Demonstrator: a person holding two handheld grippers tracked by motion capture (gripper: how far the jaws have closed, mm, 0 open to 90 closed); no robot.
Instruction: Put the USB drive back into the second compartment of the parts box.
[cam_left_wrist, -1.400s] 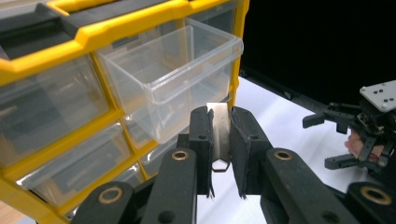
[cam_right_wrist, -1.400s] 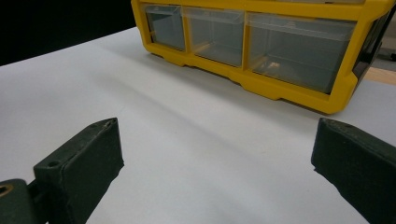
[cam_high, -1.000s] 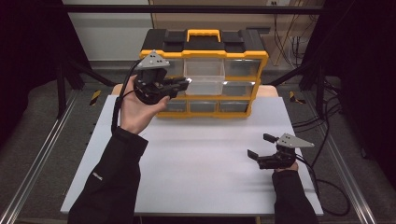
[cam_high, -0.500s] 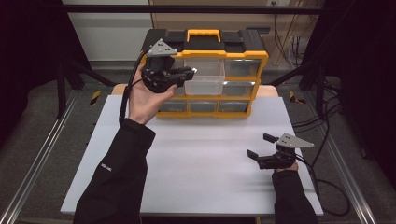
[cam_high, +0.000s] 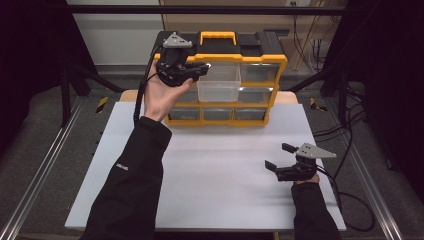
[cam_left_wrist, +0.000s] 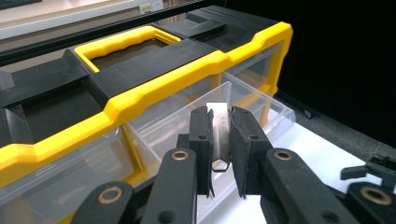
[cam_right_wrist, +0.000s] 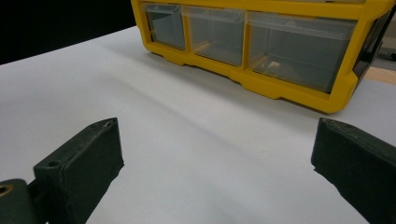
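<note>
Nearest me, my right gripper (cam_high: 279, 158) rests on the white table (cam_high: 210, 170) with jaws spread wide. Farther off, my left gripper (cam_left_wrist: 222, 154) pinches a small metal piece (cam_left_wrist: 219, 135), long axis upright, over the pulled-out clear drawer (cam_high: 218, 82) of the yellow organizer (cam_high: 260, 60). Its stamped marking is unreadable.

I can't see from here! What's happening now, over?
Left gripper shut on small metal piece, above open drawer. Right gripper open, low over table. Nothing blocking.
</note>
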